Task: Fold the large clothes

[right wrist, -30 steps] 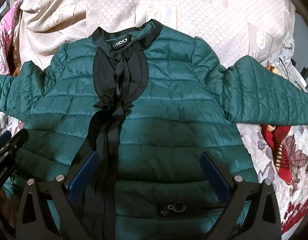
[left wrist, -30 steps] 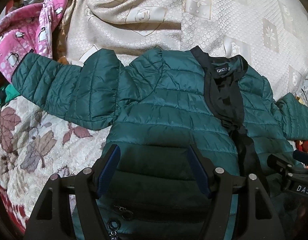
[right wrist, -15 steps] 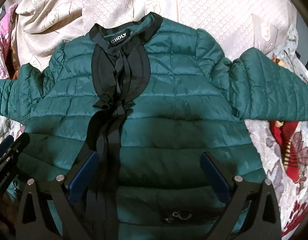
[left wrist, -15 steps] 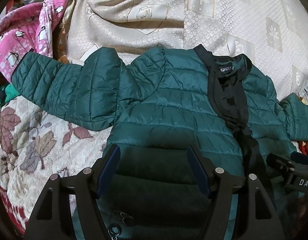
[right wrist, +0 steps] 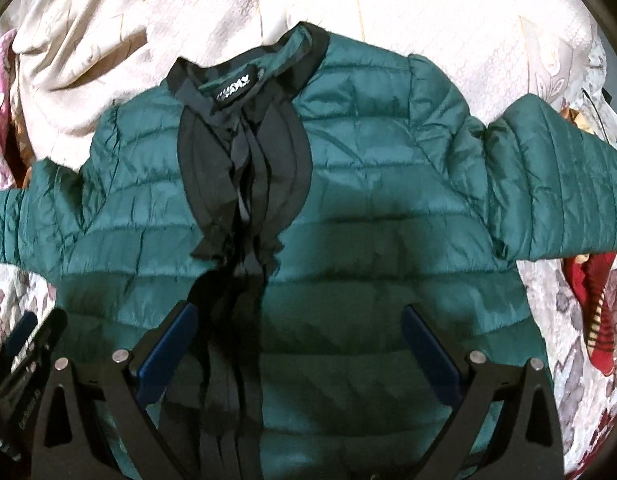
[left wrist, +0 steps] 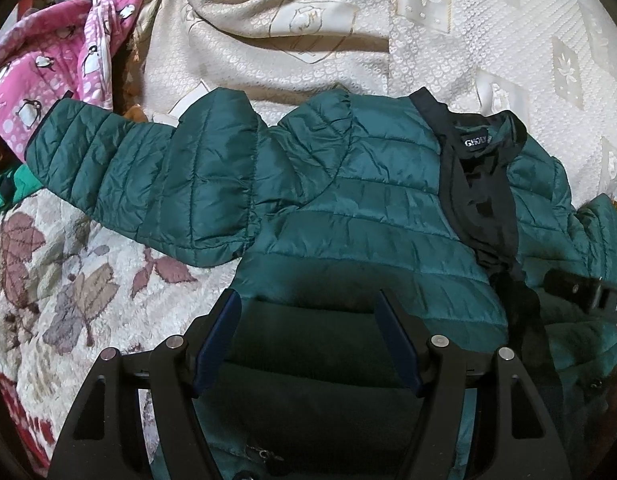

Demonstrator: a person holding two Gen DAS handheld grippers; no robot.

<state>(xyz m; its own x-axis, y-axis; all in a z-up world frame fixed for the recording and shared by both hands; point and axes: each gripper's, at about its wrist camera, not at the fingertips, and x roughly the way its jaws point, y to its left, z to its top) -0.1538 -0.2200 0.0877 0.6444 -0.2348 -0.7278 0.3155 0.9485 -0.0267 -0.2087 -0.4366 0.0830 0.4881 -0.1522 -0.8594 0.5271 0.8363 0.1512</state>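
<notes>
A dark green quilted jacket lies front up on the bed, sleeves spread to both sides, black collar and placket down its middle. It also fills the right wrist view, with its black trim left of centre. My left gripper is open and empty, hovering over the jacket's lower left panel. My right gripper is open and empty over the lower front, its left finger beside the black placket. The right gripper's body shows at the left wrist view's right edge.
The jacket rests on a cream patterned bedspread and a leaf-print blanket. A pink penguin-print garment lies at the far left. A red patterned garment lies under the jacket's right sleeve.
Both grippers have moved forward over the jacket, away from its hem; the pocket zip pulls have slipped out of the bottom of both views. Jaws stay open.
</notes>
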